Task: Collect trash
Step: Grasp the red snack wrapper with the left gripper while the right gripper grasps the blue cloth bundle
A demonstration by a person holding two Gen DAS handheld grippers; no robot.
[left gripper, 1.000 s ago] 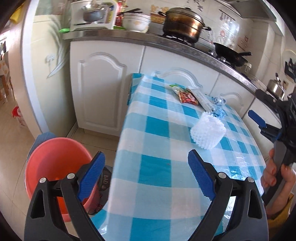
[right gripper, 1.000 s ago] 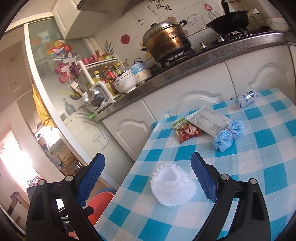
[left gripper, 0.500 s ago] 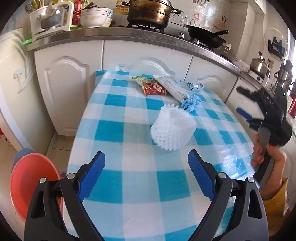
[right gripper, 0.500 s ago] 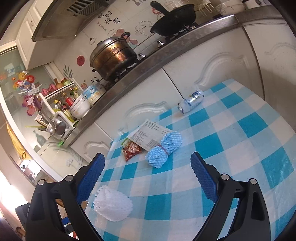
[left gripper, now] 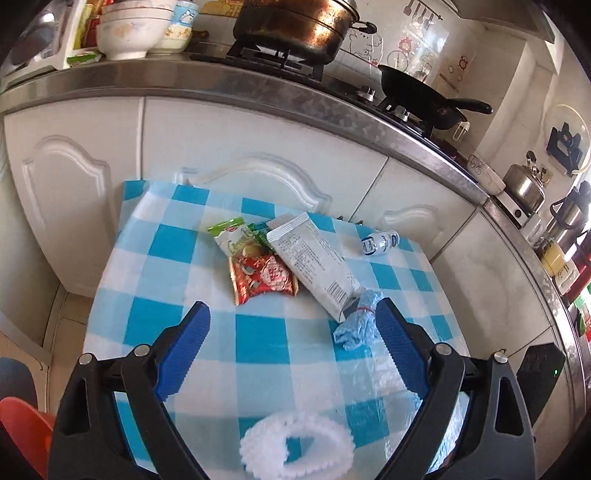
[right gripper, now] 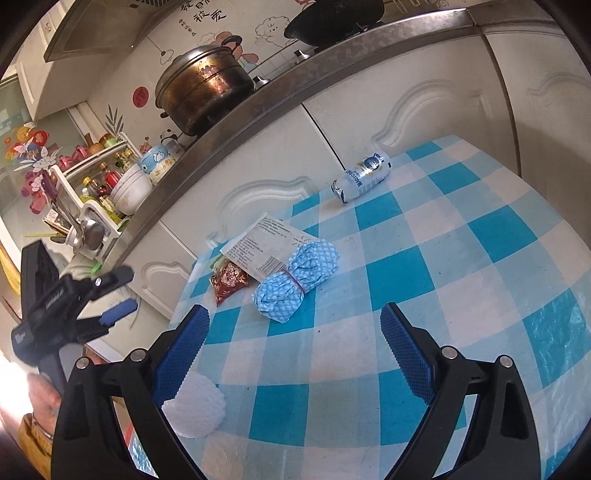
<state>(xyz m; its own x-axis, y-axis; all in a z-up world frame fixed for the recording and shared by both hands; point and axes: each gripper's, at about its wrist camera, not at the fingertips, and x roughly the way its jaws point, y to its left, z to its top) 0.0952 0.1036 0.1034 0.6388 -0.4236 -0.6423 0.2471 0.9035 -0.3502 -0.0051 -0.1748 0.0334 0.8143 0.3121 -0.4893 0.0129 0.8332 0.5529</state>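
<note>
On the blue-checked table [left gripper: 258, 343] lies a white foam net sleeve [left gripper: 295, 446], right below my open left gripper [left gripper: 291, 350]. Farther back are a red snack wrapper [left gripper: 264, 278], a green wrapper [left gripper: 232, 236], a long white packet [left gripper: 314, 262], a bundled blue checked cloth [left gripper: 356, 325] and a small white bottle [left gripper: 380, 242]. In the right wrist view my right gripper [right gripper: 293, 354] is open above the table, with the blue cloth [right gripper: 297, 280] just ahead, the bottle [right gripper: 362, 177] beyond it and the foam sleeve [right gripper: 197, 410] at lower left. The left gripper [right gripper: 114, 295] appears at that view's left edge.
A red plastic basin [left gripper: 22, 428] sits on the floor left of the table. White cabinets [left gripper: 258, 147] and a steel counter [left gripper: 295, 92] with a large pot [left gripper: 295, 18], a black pan [left gripper: 421, 96] and bowls stand directly behind the table. A hand [right gripper: 44, 395] holds the left gripper.
The left gripper has swung right from the red basin and moved forward over the table; the foam sleeve now lies beneath it. The right gripper has turned toward the blue cloth and bottle.
</note>
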